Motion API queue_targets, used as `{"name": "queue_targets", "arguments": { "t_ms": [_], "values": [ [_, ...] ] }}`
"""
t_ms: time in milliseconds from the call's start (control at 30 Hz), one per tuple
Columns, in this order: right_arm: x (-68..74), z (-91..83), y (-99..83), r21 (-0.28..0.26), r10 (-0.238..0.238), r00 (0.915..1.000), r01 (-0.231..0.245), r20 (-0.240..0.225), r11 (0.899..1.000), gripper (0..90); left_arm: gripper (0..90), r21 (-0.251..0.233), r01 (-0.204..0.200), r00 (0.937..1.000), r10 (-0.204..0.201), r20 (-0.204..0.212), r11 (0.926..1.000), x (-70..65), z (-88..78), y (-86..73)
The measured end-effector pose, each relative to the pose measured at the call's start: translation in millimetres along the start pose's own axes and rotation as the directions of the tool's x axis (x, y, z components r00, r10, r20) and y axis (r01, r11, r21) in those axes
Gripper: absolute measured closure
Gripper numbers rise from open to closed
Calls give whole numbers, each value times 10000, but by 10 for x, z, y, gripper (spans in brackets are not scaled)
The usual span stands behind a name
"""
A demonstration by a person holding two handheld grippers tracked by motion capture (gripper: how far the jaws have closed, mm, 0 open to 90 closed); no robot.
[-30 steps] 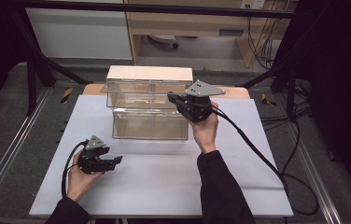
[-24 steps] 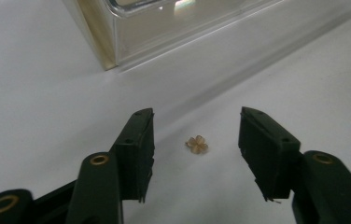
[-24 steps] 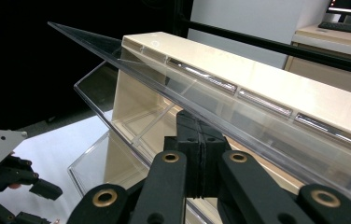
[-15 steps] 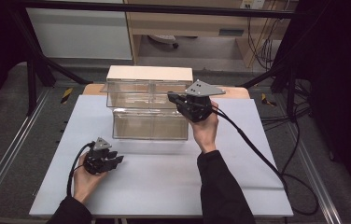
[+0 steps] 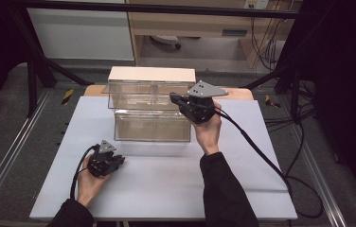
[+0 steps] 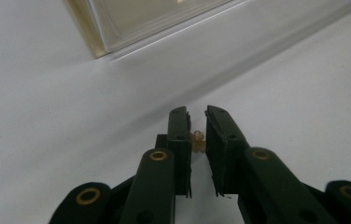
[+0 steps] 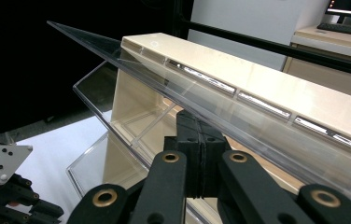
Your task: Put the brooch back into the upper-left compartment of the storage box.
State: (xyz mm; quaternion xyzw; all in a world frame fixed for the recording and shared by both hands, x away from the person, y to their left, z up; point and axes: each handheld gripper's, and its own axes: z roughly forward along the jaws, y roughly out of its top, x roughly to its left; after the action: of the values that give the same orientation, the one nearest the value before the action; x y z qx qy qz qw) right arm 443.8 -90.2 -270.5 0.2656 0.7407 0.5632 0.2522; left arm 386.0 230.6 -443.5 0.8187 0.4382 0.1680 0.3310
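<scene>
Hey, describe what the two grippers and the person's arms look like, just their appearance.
Each hand-held gripper is black, with two flat black jaws on linkage arms set with brass-coloured pivot rings. The left hand-held gripper and right hand-held gripper each carry a grey three-cornered plate with small holes on top. A black cable trails from each. The person wears dark long sleeves.

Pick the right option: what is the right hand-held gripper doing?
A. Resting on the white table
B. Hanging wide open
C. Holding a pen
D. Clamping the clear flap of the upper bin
D: the right hand-held gripper has its jaws shut on the clear flap of the upper bin.
</scene>
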Motion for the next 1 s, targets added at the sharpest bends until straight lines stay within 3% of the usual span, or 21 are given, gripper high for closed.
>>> {"name": "queue_targets", "arguments": {
  "t_ms": [100,1000],
  "values": [
    [1,0,-1,8,4,10000,-4,-3,10000,900,819,-13,222,9998,-222,6,9998,11,9,-4],
    [3,0,-1,19,19,10000,-19,-6,10000,900,872,-159,488,9988,-489,-53,9987,26,-2,-12]
  ]
}}
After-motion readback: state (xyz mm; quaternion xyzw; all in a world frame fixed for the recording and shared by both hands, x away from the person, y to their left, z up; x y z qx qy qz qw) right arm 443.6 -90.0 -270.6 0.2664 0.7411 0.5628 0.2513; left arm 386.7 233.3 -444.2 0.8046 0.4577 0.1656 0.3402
